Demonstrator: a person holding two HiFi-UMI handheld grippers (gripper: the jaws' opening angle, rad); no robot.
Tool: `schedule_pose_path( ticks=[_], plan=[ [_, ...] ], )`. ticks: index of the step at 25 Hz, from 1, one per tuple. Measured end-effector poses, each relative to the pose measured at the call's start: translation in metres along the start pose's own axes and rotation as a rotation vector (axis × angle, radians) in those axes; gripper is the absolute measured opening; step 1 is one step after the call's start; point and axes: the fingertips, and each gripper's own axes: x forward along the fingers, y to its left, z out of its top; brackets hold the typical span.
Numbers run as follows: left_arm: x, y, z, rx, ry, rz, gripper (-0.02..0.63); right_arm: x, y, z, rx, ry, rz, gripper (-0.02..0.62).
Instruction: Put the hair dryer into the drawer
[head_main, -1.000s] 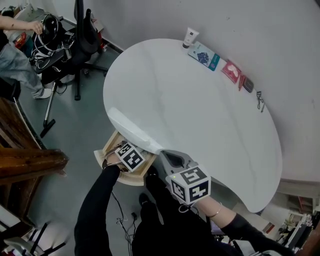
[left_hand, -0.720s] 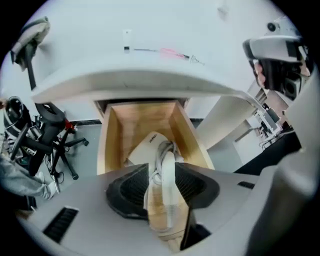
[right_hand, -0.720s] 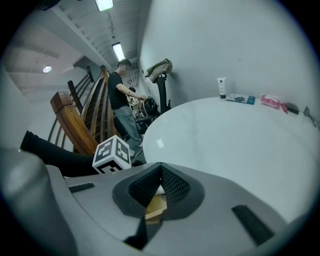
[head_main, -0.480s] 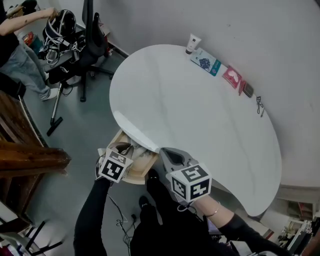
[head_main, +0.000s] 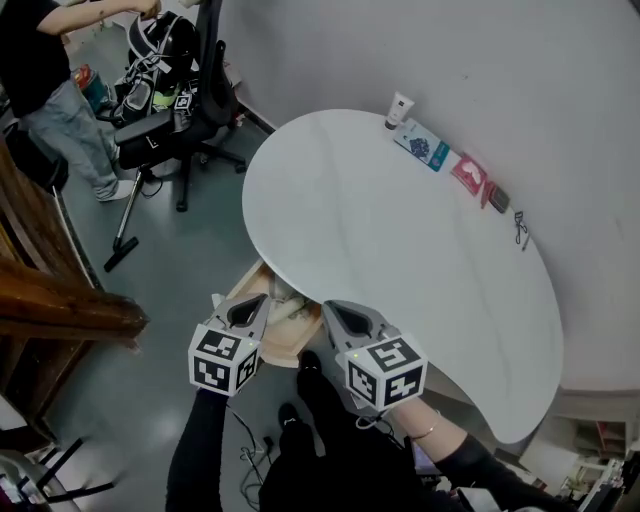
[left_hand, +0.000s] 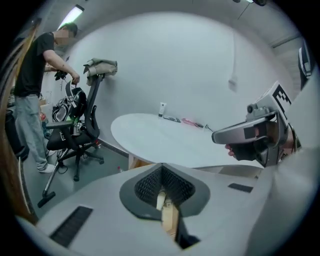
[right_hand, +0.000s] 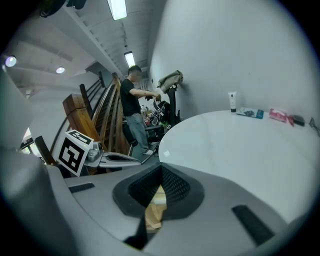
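Observation:
A wooden drawer (head_main: 290, 346) stands pulled out under the near left edge of the white oval table (head_main: 400, 230). A pale object (head_main: 284, 298), apparently the hair dryer, lies inside it, partly hidden by the table edge. My left gripper (head_main: 247, 310) hovers above the drawer's left side, shut with nothing between its pads. My right gripper (head_main: 343, 316) is over the table's near edge, just right of the drawer, also shut and holding nothing. In the left gripper view the left gripper (left_hand: 161, 171) points at the table with the right gripper (left_hand: 220, 136) at its right.
Along the table's far edge by the wall lie a white tube (head_main: 399, 110), a blue pack (head_main: 428, 148), a red pack (head_main: 467, 170) and small dark items (head_main: 496, 197). A black office chair (head_main: 190, 95) and a person (head_main: 50, 70) are at far left. Dark wooden furniture (head_main: 60, 310) stands left.
My left gripper has lifted up out of the drawer, rolled, and its jaws have shut. The right gripper has risen a little.

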Motion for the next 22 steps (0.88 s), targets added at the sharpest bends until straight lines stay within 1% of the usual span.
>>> schedule_pose_path(
  ticks=[3, 11, 14, 18, 22],
  plan=[
    [-0.02, -0.003, 0.006, -0.021, -0.049, 0.024, 0.009, -0.005, 0.012, 0.003, -0.015, -0.027, 0.02, 0.002],
    [-0.084, -0.012, 0.02, -0.046, -0.192, 0.093, 0.008, -0.024, 0.048, 0.014, -0.061, -0.127, 0.085, 0.002],
    [-0.107, -0.015, 0.028, -0.031, -0.239, 0.113, 0.008, -0.034, 0.059, 0.018, -0.085, -0.168, 0.099, 0.002],
    [-0.134, -0.02, 0.033, -0.017, -0.281, 0.13, 0.008, -0.049, 0.074, 0.02, -0.105, -0.226, 0.137, 0.002],
    [-0.158, -0.029, 0.038, -0.004, -0.323, 0.144, 0.008, -0.065, 0.088, 0.023, -0.116, -0.266, 0.156, 0.002]
  ],
)
